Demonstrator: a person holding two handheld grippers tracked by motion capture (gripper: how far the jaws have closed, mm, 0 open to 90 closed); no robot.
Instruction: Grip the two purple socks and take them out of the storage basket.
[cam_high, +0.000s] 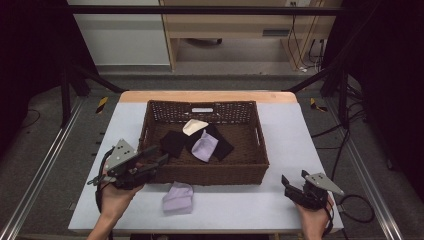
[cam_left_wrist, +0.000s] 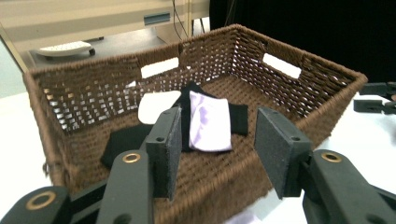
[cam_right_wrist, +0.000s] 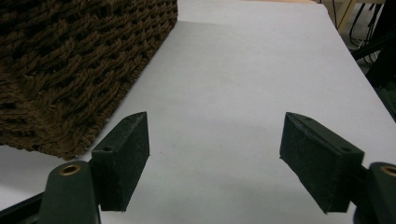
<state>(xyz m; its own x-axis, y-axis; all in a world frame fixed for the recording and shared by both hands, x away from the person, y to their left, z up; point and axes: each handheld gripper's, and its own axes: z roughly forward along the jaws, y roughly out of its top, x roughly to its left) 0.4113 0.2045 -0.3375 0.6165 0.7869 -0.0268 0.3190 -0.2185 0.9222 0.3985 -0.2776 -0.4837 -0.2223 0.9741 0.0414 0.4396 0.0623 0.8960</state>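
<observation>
A: Where is the left gripper (cam_high: 161, 159)?
B: In the high view it is at the lower left, right by the near left corner of the brown basket (cam_high: 210, 175). Its jaws are apart and nothing is between them.

A: What do you see past its jaws?
B: In the left gripper view you look into the basket (cam_left_wrist: 299, 100). A purple sock (cam_left_wrist: 210, 122) lies on a black cloth (cam_left_wrist: 239, 117) in the middle. A white cloth (cam_left_wrist: 156, 105) lies just behind, a bit to the left.

A: Is there another purple one?
B: Yes. In the high view a second purple sock (cam_high: 178, 197) lies on the white table (cam_high: 295, 140), low in the middle, just in front of the basket. It is outside the basket.

A: And the right gripper (cam_high: 292, 183)?
B: It is at the lower right, over the table, well apart from the socks. Its jaws are wide apart and hold nothing. In the right gripper view the basket wall (cam_right_wrist: 79, 70) is at the upper left.
</observation>
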